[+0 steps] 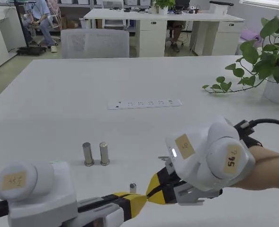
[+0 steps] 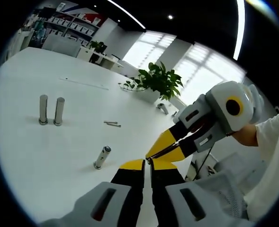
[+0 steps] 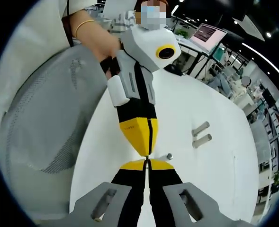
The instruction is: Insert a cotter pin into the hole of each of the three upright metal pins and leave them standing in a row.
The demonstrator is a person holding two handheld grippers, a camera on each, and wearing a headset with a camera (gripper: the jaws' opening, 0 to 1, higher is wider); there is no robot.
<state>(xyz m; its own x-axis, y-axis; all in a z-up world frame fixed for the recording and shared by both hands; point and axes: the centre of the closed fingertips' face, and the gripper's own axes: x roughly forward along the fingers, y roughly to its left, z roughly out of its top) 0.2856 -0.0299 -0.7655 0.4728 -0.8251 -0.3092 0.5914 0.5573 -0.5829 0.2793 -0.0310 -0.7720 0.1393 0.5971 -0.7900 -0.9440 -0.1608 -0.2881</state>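
The left gripper and right gripper are closed, tips touching, at lower centre. Two pins stand at left on the counter; a third pin is beside the tips.

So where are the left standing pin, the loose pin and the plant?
Left standing pin point(image 1: 87, 154), head view, mid shaft.
Loose pin point(image 2: 102, 157), left gripper view, mid shaft.
Plant point(image 1: 267, 57), head view, leaves.

White desk, two metal pins upright side by side, a third pin apart from them – nearer the front edge, small cotter pins, white power strip mid-desk, potted plant far right.
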